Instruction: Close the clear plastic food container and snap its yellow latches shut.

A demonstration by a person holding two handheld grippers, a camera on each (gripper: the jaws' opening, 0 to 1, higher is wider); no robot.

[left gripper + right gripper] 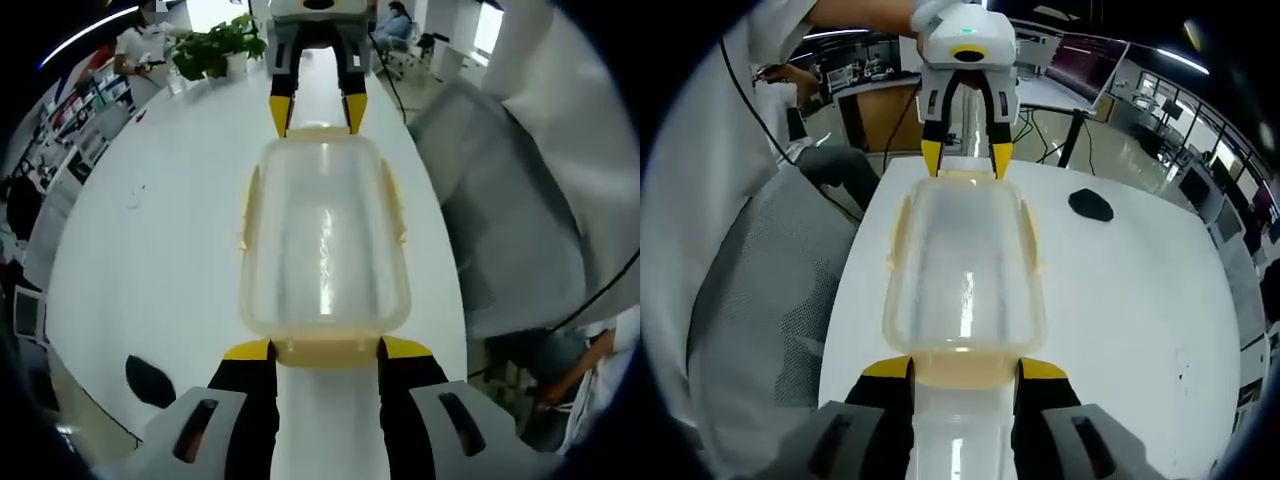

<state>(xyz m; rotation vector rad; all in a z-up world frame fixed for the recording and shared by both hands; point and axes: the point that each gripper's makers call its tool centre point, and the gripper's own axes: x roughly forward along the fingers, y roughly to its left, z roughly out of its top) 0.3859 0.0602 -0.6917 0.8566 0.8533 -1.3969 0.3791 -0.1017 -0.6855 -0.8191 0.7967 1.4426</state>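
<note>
White table [150, 250] bears container [323, 240] between left gripper [327, 350] and right gripper [318, 110].

Left gripper view: low and close at one short end of the clear container [324, 238], facing along its length toward the right gripper [318, 118] at the far end. Right gripper view: opposite end, equally close, facing back toward the left gripper [967, 160]. Shared: container, white table [150, 260].
</note>
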